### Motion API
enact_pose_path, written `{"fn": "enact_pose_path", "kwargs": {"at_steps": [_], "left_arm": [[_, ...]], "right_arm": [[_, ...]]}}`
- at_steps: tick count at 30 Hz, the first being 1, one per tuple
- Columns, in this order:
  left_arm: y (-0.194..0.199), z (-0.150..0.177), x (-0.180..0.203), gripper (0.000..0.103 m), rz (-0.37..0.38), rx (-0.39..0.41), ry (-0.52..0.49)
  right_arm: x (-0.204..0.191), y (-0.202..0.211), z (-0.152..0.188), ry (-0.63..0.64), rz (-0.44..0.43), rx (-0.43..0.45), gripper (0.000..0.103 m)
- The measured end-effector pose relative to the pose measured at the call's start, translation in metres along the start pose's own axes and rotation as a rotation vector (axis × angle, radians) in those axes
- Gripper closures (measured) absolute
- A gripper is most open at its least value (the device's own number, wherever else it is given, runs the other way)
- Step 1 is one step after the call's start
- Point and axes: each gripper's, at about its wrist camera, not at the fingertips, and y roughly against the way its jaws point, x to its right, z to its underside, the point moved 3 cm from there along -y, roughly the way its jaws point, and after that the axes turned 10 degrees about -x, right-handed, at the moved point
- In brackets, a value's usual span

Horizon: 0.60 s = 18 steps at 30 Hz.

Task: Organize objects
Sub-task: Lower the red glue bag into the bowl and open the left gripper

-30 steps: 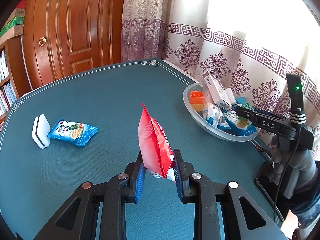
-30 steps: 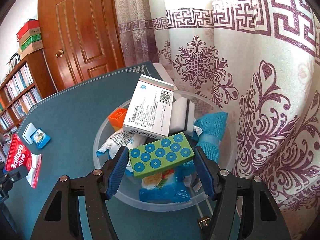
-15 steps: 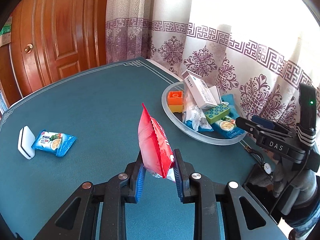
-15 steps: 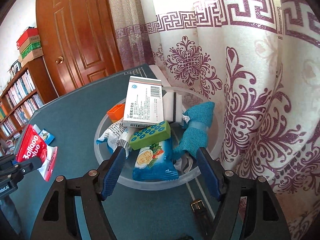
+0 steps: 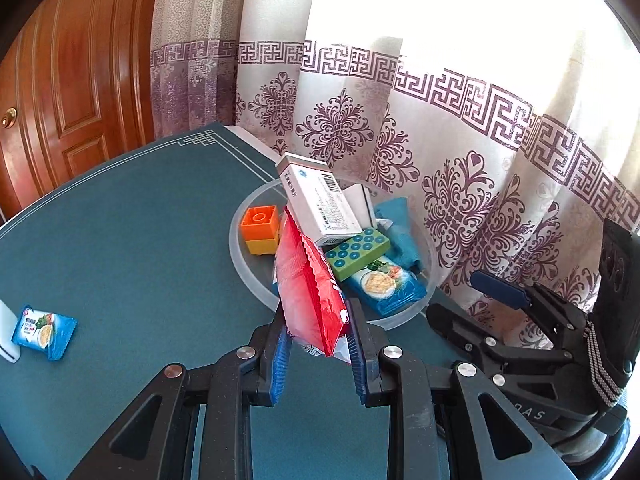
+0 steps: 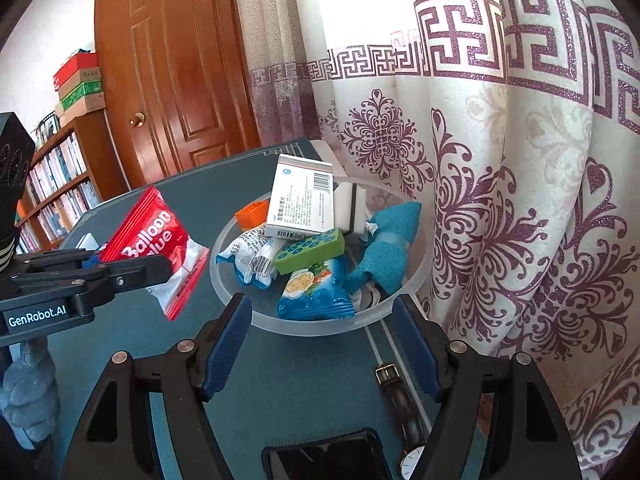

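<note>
Table point(image 5: 140, 240), left to right: at nine o'clock a blue snack packet point(image 5: 43, 332) and beside it a white object point(image 5: 8, 336), cut off by the frame and possibly an eraser, lie outside the bowl point(image 5: 240, 256); these look like what is left. At centre, the left gripper point(image 5: 318, 334) is clamped on a red packet point(image 5: 310, 292), upright, near the bowl's six o'clock rim but not yet over it. The bowl, at one o'clock, already holds a medicine box point(image 5: 320, 204), green block point(image 5: 357, 249), orange block point(image 5: 260, 229), snack packets and teal cloth point(image 5: 396, 224); roughly most is done. At three o'clock the right gripper point(image 6: 320, 330) stands wide apart, empty. Curtain point(image 5: 460, 140) crowds the far rim; the near-left approach is free.
</note>
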Motion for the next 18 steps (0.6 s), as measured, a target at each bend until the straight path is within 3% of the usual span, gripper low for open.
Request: {"fn": "enact_pose_path", "kwargs": {"at_steps": [10,18], "left_arm": [[-0.036,-0.022,0.024,0.075,0.057,-0.039,-0.054],[-0.061,-0.018,0.011,0.075,0.064,-0.083,-0.025]], "right_arm": [[0.007,-0.005,0.001,-0.025,-0.022,-0.008,0.029],[0.007,-0.004,0.002,-0.027,-0.024,-0.009,0.029]]}}
